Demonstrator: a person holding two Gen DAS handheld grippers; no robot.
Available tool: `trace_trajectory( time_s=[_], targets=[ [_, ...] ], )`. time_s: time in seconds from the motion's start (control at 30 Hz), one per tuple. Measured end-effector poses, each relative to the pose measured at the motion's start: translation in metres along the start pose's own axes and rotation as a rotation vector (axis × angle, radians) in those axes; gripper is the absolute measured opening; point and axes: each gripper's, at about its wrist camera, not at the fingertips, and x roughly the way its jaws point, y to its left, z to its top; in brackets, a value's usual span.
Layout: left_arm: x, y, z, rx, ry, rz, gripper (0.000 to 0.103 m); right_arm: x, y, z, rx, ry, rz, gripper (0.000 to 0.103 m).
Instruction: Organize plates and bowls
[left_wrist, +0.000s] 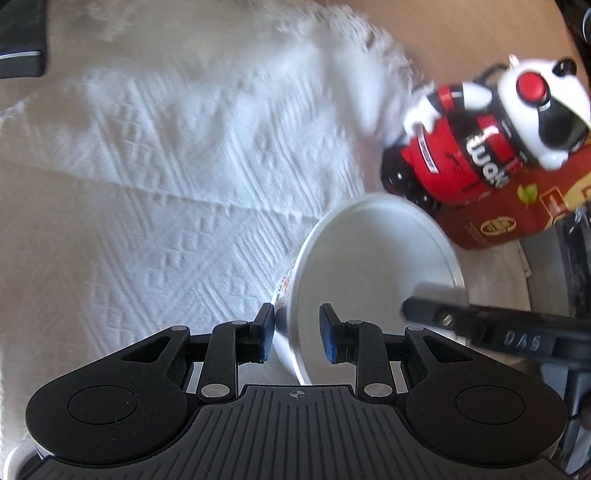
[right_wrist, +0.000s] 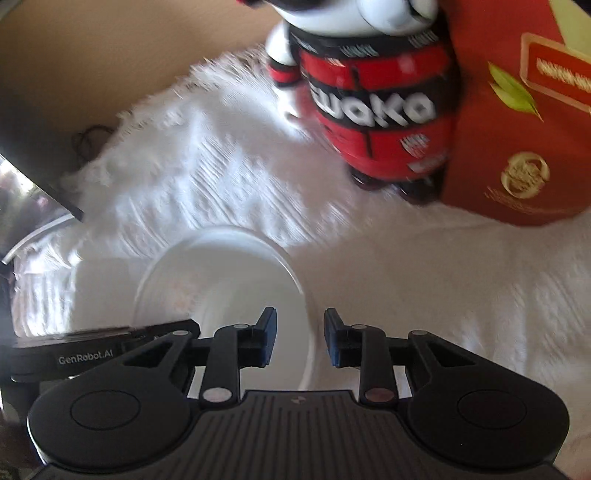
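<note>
- The white bowl (left_wrist: 373, 266) is being shown tipped on edge in the left wrist view, its rim straddled by the left gripper (left_wrist: 297, 334); the jaws are parted, one pad (left_wrist: 266, 334) outside the wall and one inside, and whether the wall is being pinched cannot be told.
- A patterned outer wall on the bowl is being revealed in that view alone.
- In the right wrist view, the bowl (right_wrist: 221, 280) is being seen from its open side, with nothing inside it.
- The right gripper (right_wrist: 300, 338) is being held with jaws apart astride the bowl's near rim, no contact being clear.
- Beyond the bowl, a red-and-white toy figure (right_wrist: 373, 107) is being shown beside a red box (right_wrist: 517, 129).
- Under the bowl, a white woven cloth (left_wrist: 166, 177) is being shown.
</note>
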Motion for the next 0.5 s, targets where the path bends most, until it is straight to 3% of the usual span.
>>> trace_trajectory(
  time_s=[0.07, 0.33, 0.5],
  targets=[
    [0.006, -0.004, 0.001, 0.012, -0.001, 0.017, 0.03, 0.006, -0.003, -0.005, 0.0, 0.025, 0.011, 0.033],
    [0.021, -0.01, 0.001, 0.048, 0.031, 0.069, 0.024, 0.026, -0.004, -0.014, 0.008, 0.067, 0.0, 0.033],
    [0.029, -0.013, 0.002, 0.017, 0.055, 0.087, 0.022, 0.029, -0.006, -0.015, 0.022, 0.085, 0.017, 0.032]
  ],
)
